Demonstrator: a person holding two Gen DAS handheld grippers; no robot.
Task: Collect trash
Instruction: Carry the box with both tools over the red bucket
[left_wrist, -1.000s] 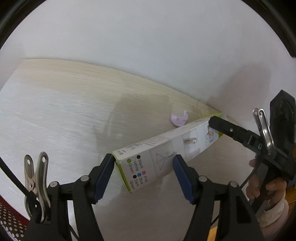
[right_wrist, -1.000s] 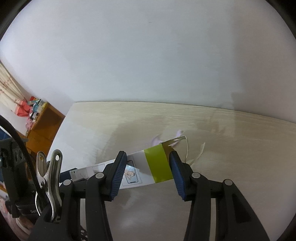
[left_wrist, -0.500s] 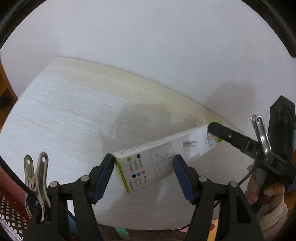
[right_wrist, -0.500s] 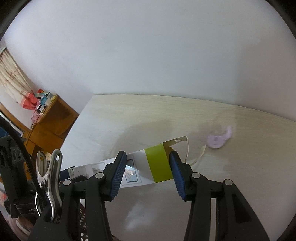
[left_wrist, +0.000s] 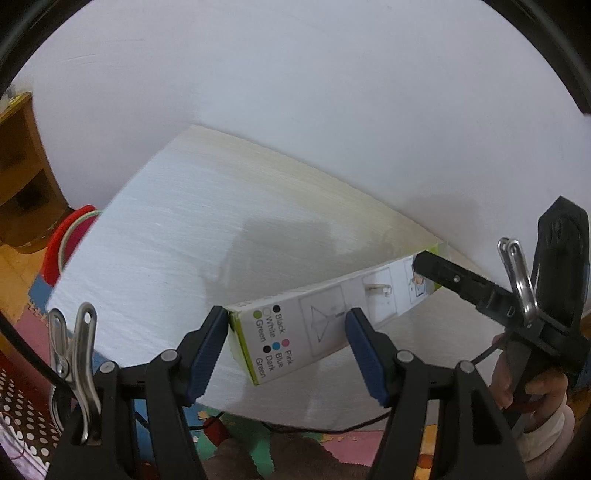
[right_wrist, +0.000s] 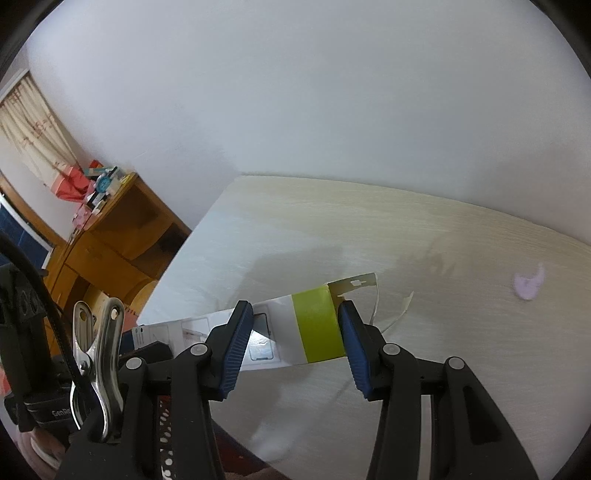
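A white wall (right_wrist: 295, 92) fills the upper part of both wrist views, above a pale wood-grain bench (left_wrist: 192, 229) whose left corner juts out over a floor of coloured foam mats (left_wrist: 33, 295). To the left of the bench stands an orange-brown wooden shelf unit (right_wrist: 110, 236) with small pink and blue items on top, beside a pale curtain (right_wrist: 33, 125). A red ring-shaped object (left_wrist: 59, 251) sits low by the bench corner in the left view.

A long white carton (left_wrist: 325, 314) with a lime-green band and a printed colour list is held clear above the bench between the two tools. The left claw (left_wrist: 288, 350) grips its printed end, blue pads pressed to either side of the box. The right claw (right_wrist: 291, 343) clamps the other end across the green band, where a torn flap and thin paper strips (right_wrist: 391, 314) hang loose. In the left view the right claw's black finger reaches the carton's far end, with the person's hand (left_wrist: 532, 387) and pale sleeve cuff wrapped on its handle at the right edge.

A small lilac crescent-shaped scrap (right_wrist: 530, 284) lies alone on the bench, well apart from the carton, toward the right.
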